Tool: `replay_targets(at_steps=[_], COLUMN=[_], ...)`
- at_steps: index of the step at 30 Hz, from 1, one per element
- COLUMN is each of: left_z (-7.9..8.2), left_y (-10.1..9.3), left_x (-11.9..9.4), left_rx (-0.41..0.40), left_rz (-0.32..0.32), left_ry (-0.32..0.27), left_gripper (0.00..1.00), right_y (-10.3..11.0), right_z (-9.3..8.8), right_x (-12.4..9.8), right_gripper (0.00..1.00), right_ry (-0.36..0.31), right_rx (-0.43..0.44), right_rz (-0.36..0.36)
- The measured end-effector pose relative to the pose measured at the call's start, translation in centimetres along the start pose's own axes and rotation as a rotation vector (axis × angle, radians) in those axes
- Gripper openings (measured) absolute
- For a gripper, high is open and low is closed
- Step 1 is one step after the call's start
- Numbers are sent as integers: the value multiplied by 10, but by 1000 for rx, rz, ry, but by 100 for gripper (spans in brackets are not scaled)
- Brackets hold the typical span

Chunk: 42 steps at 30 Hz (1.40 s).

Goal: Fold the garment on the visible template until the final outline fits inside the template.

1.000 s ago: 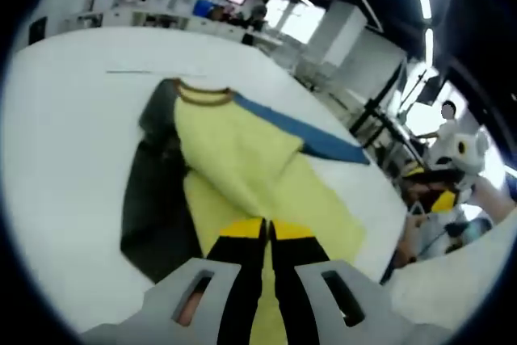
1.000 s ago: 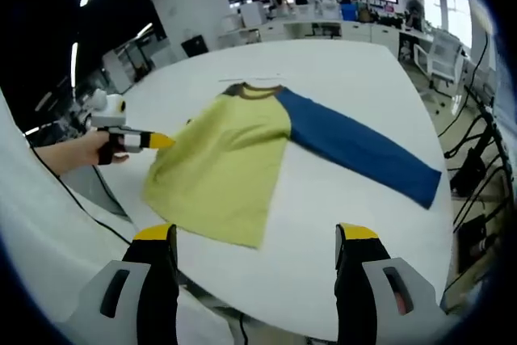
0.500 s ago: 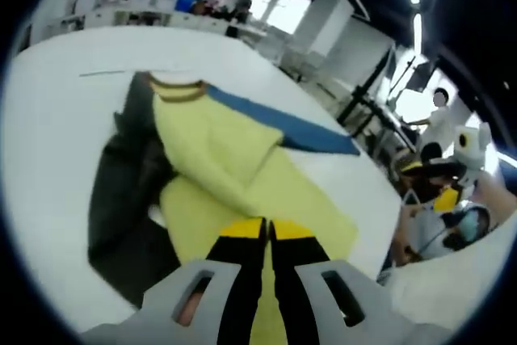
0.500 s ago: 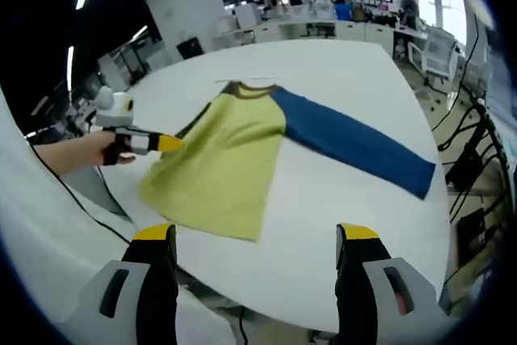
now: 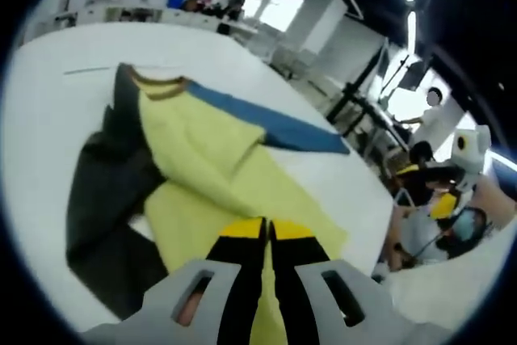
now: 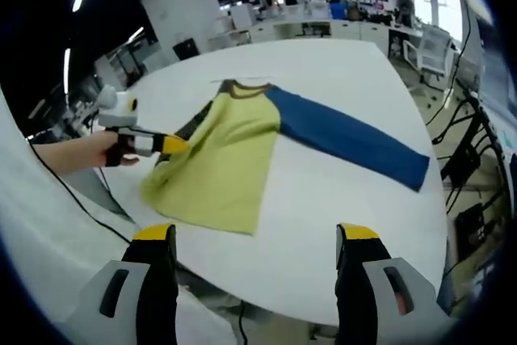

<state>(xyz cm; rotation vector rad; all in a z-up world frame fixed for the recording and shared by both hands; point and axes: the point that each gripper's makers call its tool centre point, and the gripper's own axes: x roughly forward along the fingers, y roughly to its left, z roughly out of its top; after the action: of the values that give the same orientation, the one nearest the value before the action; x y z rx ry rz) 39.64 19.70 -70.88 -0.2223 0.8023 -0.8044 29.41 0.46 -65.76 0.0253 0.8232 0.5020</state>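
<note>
The white table takes up the middle of both views. On it, centre-left in the right gripper view, lies the shirt: yellow body, brown collar at the top, one blue sleeve laid out flat toward the right. In the left gripper view a dark template shows at left, partly under the shirt's lifted yellow edge.

The left gripper, bottom centre of its own view, has its jaws pinched together on the yellow cloth; in the right gripper view it enters from the left, at the shirt's side. The right gripper hangs wide apart over bare table, holding nothing.

As I judge it, folding has only begun: one side is being turned inward, the blue sleeve lies unfolded well outside the template, and the rest of the folds remain.
</note>
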Motion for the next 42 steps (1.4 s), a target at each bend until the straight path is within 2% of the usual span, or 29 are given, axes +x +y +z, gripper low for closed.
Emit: replay_targets(at_steps=[12,18,26,42], left_z=[-14,-27,-45,-45], left_y=[-5,-1,4,5], left_x=[18,28,41,40], left_rx=[13,-12,36,28], left_rz=[-1,38,101,99], left_ry=[57,102,163,152], left_gripper=[0,0,0,0], right_y=[-3,-3,-3,-1], right_z=[-3,-7,-10,-11], right_x=[-7,-10,-14,-12], right_gripper=[82,82,82,82], right_ry=[-9,-6,-9,-6], right_rx=[16,23,33,33], right_rz=[-12,-17,-25,-21])
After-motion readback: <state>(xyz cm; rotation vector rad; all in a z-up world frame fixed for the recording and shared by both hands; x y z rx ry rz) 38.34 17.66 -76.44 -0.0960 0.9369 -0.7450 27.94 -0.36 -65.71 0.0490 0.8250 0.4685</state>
